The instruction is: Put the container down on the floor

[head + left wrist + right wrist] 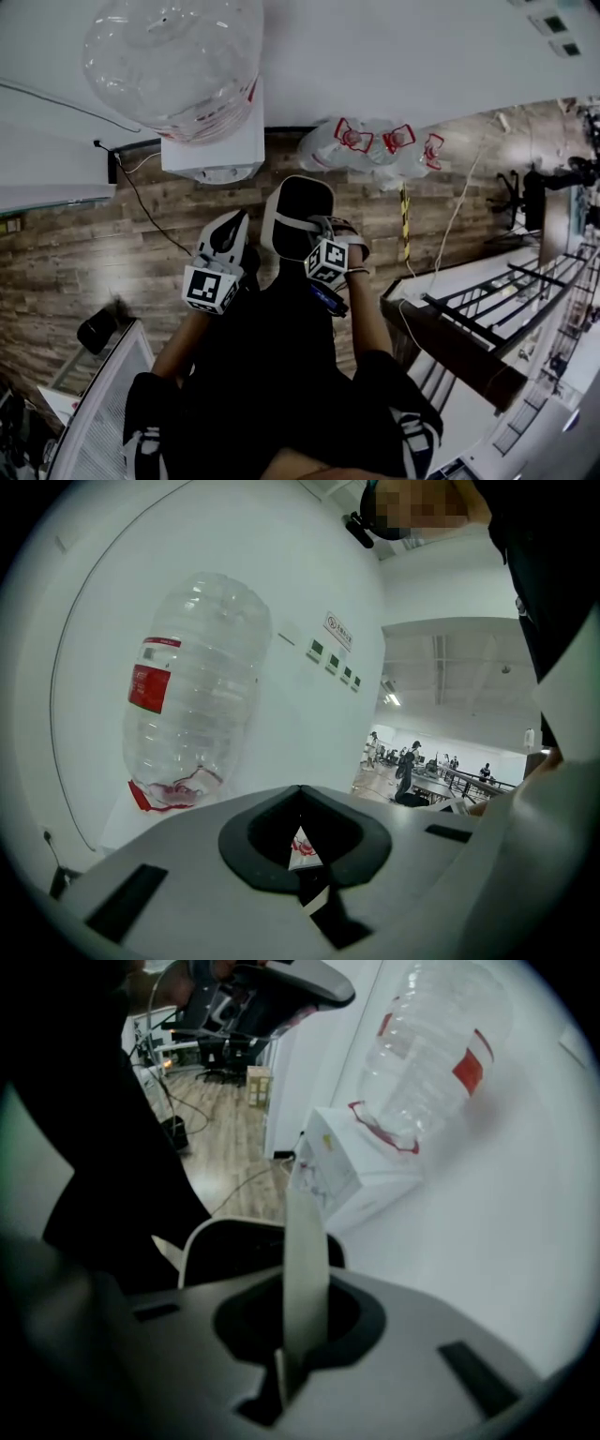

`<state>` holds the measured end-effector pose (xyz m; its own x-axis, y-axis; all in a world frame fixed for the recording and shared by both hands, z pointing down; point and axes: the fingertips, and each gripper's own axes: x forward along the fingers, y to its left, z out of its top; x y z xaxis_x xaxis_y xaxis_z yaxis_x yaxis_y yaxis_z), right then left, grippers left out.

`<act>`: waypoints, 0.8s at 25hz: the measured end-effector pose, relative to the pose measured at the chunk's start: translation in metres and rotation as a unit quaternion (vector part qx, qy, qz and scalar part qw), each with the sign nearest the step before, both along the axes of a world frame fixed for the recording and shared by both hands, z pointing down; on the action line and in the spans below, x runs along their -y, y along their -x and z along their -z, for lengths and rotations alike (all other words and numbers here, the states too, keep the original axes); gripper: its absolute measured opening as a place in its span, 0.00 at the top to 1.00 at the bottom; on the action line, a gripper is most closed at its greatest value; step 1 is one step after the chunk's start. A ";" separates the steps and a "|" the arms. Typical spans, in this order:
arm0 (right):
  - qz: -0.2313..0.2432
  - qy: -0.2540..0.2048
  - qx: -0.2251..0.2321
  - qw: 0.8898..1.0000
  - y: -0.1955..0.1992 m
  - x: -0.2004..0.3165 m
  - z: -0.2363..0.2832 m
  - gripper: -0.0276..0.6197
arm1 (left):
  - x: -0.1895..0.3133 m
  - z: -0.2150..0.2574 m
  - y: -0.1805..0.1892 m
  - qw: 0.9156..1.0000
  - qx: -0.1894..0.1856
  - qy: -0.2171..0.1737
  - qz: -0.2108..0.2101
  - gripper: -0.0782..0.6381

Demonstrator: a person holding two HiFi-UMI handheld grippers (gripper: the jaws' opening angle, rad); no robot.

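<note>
White plastic container point(298, 211) hangs from the right gripper point(317, 231), apparently not yet on the wooden floor point(84, 253).
Its thin near rim is pinched tight between that gripper's jaws. Its dark mouth faces up and its long axis runs away from the person toward the water dispenser point(216, 150) at the floor's wall edge. The left gripper point(228, 240), closed on nothing, hovers just beside its left side.

Both arms extended; right gripper point(317, 230) jaws clamp the container point(298, 202) rim, left gripper point(228, 230) jaws seemingly together.
</note>
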<state>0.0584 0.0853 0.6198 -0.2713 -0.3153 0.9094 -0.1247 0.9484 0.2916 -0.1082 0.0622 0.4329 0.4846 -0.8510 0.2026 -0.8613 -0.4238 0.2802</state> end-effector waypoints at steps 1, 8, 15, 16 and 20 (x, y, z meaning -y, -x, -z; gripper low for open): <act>0.003 0.001 0.001 1.000 0.001 0.008 -0.003 0.91 | 0.005 -0.001 -0.001 1.000 0.000 0.000 0.004 0.85; 0.042 0.006 0.003 0.999 -0.003 0.063 -0.027 0.91 | 0.043 -0.010 -0.019 0.999 0.017 0.000 0.045 0.85; 0.105 0.019 -0.009 0.994 -0.007 0.100 -0.064 0.91 | 0.072 -0.023 -0.034 0.992 0.020 0.019 0.123 0.85; 0.113 0.022 -0.011 0.993 -0.007 0.104 -0.070 0.91 | 0.075 -0.026 -0.038 0.991 0.022 0.022 0.129 0.85; 0.129 0.034 -0.017 0.991 -0.014 0.135 -0.101 0.91 | 0.099 -0.037 -0.052 0.987 0.025 0.030 0.154 0.85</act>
<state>0.0719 -0.0496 0.7206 -0.3044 -0.1770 0.9360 0.1329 0.9651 0.2257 -0.0557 -0.0365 0.4695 0.1924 -0.9423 0.2741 -0.9601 -0.1229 0.2514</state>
